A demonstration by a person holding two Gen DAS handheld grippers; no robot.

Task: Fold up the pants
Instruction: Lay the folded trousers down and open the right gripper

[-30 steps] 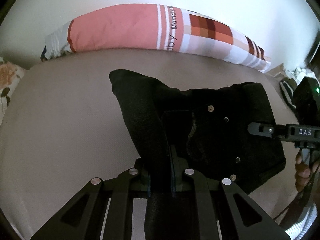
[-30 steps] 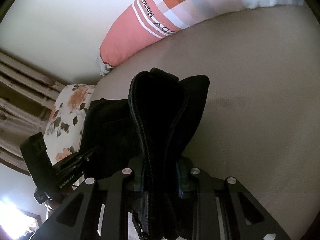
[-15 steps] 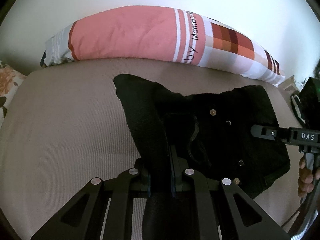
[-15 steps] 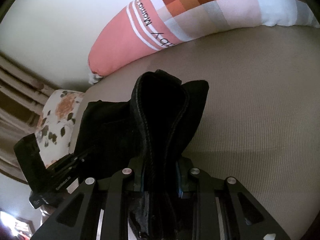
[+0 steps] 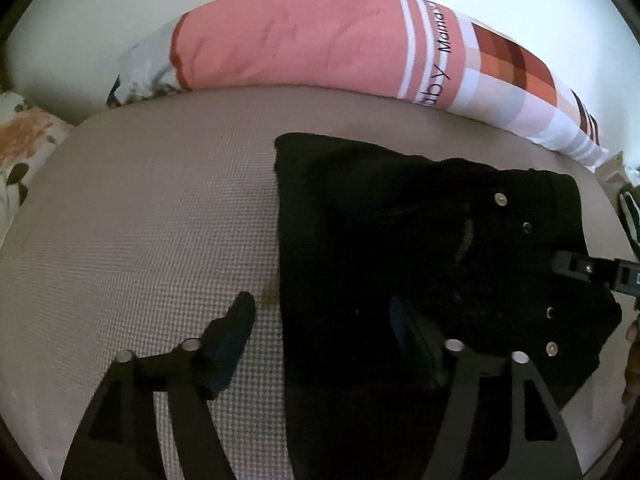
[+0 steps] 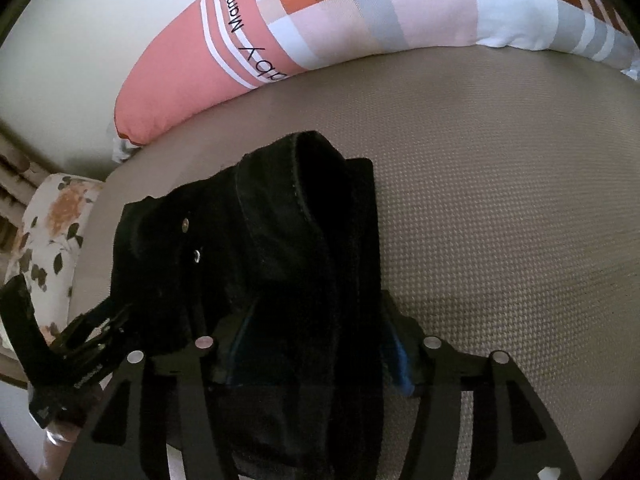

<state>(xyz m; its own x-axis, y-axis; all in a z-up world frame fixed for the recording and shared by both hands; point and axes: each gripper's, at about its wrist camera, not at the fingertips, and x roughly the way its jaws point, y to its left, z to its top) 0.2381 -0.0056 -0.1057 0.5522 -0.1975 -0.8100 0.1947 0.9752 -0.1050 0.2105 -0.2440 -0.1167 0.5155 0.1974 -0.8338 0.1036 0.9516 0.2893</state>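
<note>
Black pants (image 5: 420, 248) with metal rivets lie folded on a beige ribbed bed surface (image 5: 140, 240). My left gripper (image 5: 324, 320) is open over the pants' left edge; its left finger (image 5: 234, 328) is over bare bed and its right finger lies on the fabric. My right gripper (image 6: 320, 336) is open, its jaws spread with a raised fold of the pants (image 6: 304, 240) loose between them. The right gripper's tip shows at the right edge of the left wrist view (image 5: 592, 270). The left gripper shows at lower left in the right wrist view (image 6: 76, 344).
A long pink, white and checked bolster pillow (image 5: 320, 44) lies along the white wall behind the pants, also in the right wrist view (image 6: 360, 20). A floral pillow (image 6: 52, 232) sits at the bed's left end.
Both grippers were shut on folds of the pants; now both have opened. The pants have dropped flatter onto the bed.
</note>
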